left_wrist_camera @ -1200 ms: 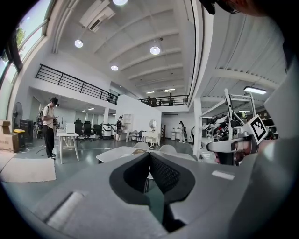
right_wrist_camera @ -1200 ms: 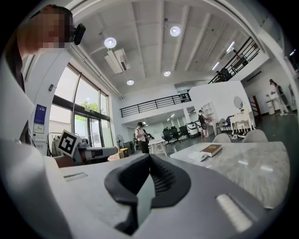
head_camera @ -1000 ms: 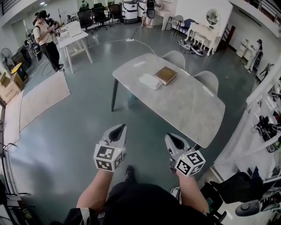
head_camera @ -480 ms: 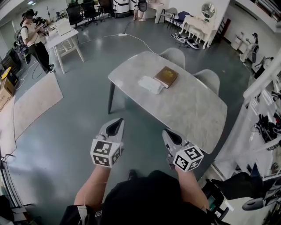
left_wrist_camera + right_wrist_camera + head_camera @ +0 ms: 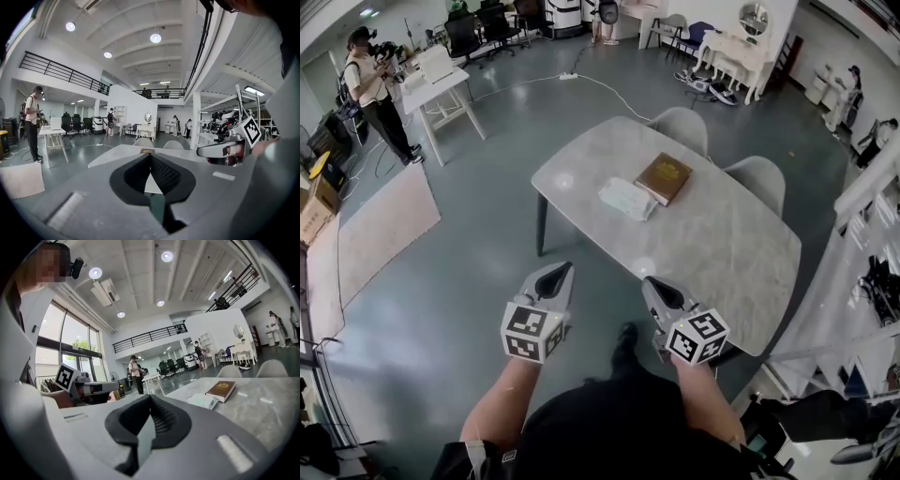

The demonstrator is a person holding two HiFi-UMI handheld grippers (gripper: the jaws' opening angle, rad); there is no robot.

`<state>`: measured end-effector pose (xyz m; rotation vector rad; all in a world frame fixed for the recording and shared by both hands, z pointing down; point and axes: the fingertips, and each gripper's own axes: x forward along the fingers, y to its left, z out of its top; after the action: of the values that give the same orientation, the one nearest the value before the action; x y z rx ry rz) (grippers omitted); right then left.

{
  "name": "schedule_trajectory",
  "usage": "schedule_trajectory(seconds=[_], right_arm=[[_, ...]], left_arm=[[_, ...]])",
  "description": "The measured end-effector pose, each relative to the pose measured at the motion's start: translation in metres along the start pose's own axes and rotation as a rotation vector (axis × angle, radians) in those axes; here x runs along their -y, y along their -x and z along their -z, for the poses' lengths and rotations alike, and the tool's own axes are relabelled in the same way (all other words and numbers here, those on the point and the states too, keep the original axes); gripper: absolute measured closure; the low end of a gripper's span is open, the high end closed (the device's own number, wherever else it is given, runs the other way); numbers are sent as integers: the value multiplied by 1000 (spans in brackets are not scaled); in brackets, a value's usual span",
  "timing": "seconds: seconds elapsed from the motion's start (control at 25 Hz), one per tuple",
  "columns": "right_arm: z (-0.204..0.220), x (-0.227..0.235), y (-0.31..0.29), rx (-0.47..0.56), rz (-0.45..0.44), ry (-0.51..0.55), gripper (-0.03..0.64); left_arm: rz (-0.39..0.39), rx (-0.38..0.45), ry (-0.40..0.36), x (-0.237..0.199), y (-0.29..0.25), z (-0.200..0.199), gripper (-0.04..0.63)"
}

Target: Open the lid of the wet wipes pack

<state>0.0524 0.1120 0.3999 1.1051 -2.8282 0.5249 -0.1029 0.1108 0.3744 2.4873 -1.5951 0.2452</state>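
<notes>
A pale stone-topped table (image 5: 712, 253) fills the centre and right of the head view. At lower centre, the left gripper (image 5: 553, 277) and right gripper (image 5: 656, 291) are both empty, jaws pressed together. Toward the table's upper end lies a brown book (image 5: 664, 178), with the white wet wipes pack (image 5: 627, 199) just left of it.
</notes>
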Motion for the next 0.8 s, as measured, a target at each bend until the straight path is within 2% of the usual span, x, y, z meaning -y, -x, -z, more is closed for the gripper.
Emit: schedule_trajectory(seconds=[0.2, 0.32, 0.52, 0.8], right_arm=[[-22, 65, -40, -10, -33, 18, 615], [-34, 107, -60, -25, -40, 38, 615], [-43, 168, -79, -51, -24, 3, 615], [-46, 197, -109, -92, -29, 13, 615]], left_arm=[[-17, -36, 4, -14, -82, -8, 584], [15, -79, -11, -9, -131, -8, 584], [34, -125, -25, -1, -191, -13, 584], [35, -142, -20, -22, -239, -14, 584]])
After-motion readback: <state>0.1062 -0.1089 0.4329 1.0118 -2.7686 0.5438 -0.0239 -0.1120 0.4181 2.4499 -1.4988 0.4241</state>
